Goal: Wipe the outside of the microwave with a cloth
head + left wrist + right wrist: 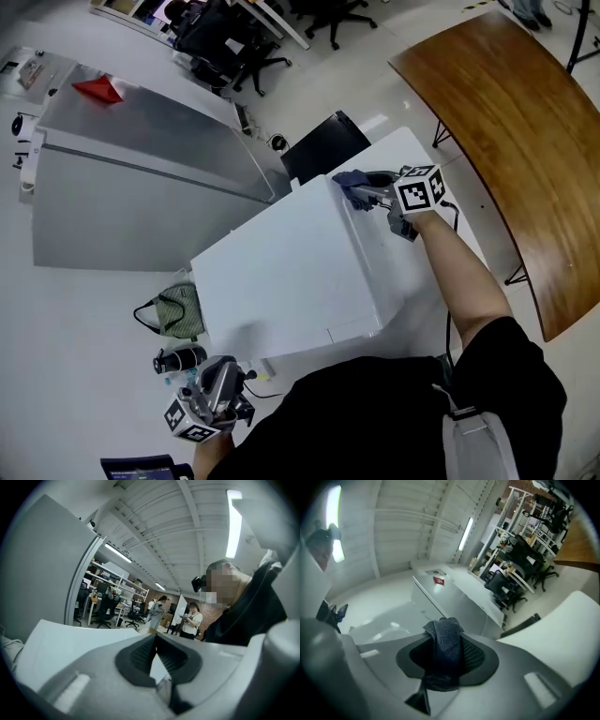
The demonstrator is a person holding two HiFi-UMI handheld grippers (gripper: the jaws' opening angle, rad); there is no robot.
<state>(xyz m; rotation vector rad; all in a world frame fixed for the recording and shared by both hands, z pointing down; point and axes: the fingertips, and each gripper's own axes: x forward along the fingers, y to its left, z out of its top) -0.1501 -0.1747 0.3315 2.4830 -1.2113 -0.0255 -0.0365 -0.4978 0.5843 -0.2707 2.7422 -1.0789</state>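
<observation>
- One microwave (pixel 281 272), a white box, stands on a white table (pixel 405 145). Its broad top is bare apart from the cloth at the far edge.
- One cloth (pixel 349 180), dark blue, lies on the microwave's far top edge, just beside a black panel (pixel 323 145) at that end.
- There are two tools. The right tool (pixel 364 194) is clenched on the cloth, which is bunched between its jaws and spills over their tips. It is at the same far edge, reached over the microwave's right side.
- The left tool (pixel 221 373) is low at the near left, off the microwave and apart from it. Its jaws meet at the tips with nothing between them.
- One green bag (pixel 180 309) sits on the floor against the microwave's left side, with one black thing (pixel 178 359) just beside it, between the bag and the left tool.
- One long grey cabinet (pixel 141 178) lies further left, with one red thing (pixel 98 89) on top.
- One curved wooden table (pixel 525 141) stands well apart on the right.
- At least two office chairs (pixel 336 17) stand far back.
- Two people (pixel 191 623) stand in the background of the left gripper view.
- There is open room on the pale floor left of the cabinet and on the bare table right of the microwave out to its edge.
</observation>
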